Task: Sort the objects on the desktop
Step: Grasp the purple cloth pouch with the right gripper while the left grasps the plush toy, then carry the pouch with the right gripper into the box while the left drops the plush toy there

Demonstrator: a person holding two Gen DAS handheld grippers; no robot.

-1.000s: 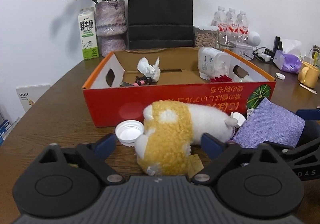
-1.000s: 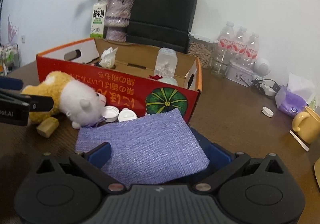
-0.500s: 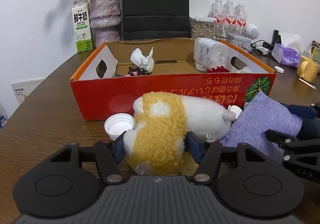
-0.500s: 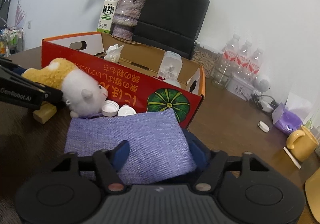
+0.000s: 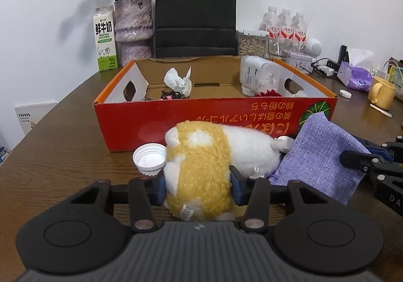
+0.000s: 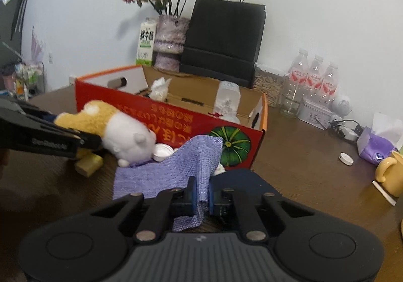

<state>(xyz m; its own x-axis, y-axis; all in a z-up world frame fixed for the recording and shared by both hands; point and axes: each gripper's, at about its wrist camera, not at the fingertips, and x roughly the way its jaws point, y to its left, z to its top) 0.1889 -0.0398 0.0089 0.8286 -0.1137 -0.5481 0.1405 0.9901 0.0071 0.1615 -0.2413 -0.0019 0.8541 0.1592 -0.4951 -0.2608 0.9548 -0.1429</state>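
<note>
Two grips set: left gripper (image 5: 197, 187) squeezes plush toy (image 5: 201, 168); right gripper (image 6: 201, 196) pinches purple cloth (image 6: 176, 166); lift each clear of the red box (image 5: 176, 120) wall.

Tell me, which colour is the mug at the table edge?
Yellow mug; left wrist view shows it best.

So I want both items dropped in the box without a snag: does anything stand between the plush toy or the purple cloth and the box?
Only the box's red front wall; plush toy and purple cloth must be lifted over it.
</note>
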